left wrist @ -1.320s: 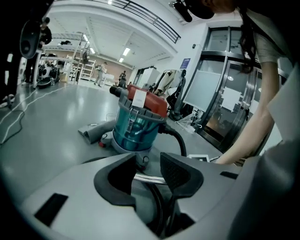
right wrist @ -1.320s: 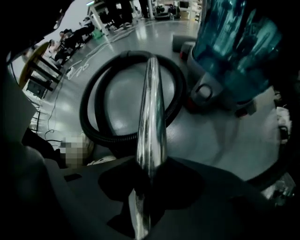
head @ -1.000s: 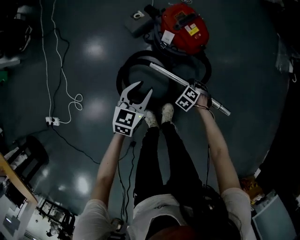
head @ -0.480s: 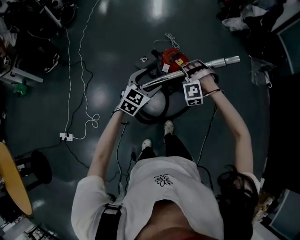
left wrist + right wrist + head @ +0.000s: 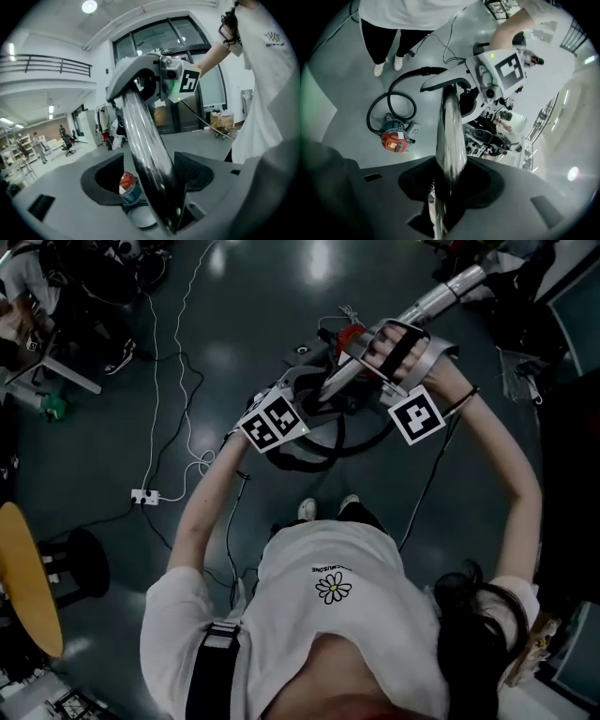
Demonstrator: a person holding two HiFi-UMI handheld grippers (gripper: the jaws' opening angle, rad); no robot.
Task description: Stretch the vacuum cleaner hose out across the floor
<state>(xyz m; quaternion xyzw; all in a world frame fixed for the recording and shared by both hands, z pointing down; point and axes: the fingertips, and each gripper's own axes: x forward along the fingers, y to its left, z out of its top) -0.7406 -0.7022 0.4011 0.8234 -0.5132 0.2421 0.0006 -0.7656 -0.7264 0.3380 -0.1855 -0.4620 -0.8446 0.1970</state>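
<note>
**Head view: tube held on a slant, hose coiled below**

The metal tube (image 5: 427, 304) runs diagonally, open end toward the upper right, lower end at the left gripper (image 5: 154, 183). That gripper's jaws have just been opening and stand loose around the tube. The right gripper (image 5: 445, 187) is clenched on the tube. The black hose (image 5: 368, 115) lies looped on the floor (image 5: 234, 324) beside the red vacuum cleaner (image 5: 396, 140), whose white label is unreadable.

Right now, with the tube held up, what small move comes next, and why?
Probably step back, drawing the metal tube away from the red vacuum cleaner: the right claw grips it, the left claw has just been opening its jaws around it, and the black hose lies coiled.
</note>
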